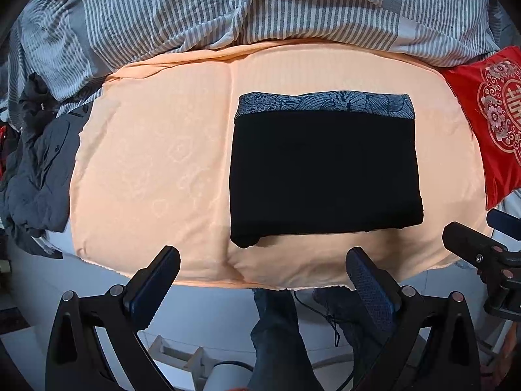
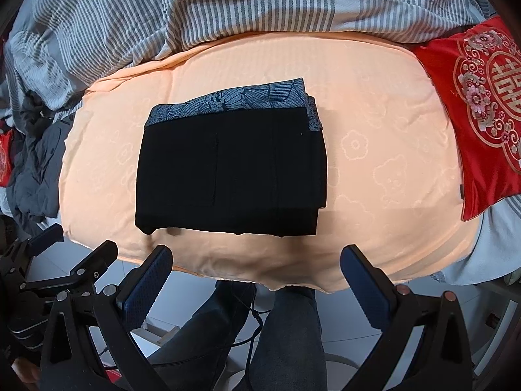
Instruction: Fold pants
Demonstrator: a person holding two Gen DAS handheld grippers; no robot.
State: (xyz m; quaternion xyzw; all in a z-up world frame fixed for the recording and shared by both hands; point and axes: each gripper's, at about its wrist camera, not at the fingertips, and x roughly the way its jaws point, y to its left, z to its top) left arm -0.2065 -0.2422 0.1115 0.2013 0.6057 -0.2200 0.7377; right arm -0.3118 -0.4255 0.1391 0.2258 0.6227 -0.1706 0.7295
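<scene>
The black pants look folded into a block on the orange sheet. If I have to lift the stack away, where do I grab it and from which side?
Probably the near folded edge of the black pants, approached low from the front of the bed. The layers stack there, so a pinch catches them all. Both the left gripper and the right gripper sit open just short of it.

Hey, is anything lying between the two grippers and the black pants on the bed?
Nothing visible. Only bare orange sheet lies between the open left gripper and the folded black pants, and likewise ahead of the open right gripper.
</scene>
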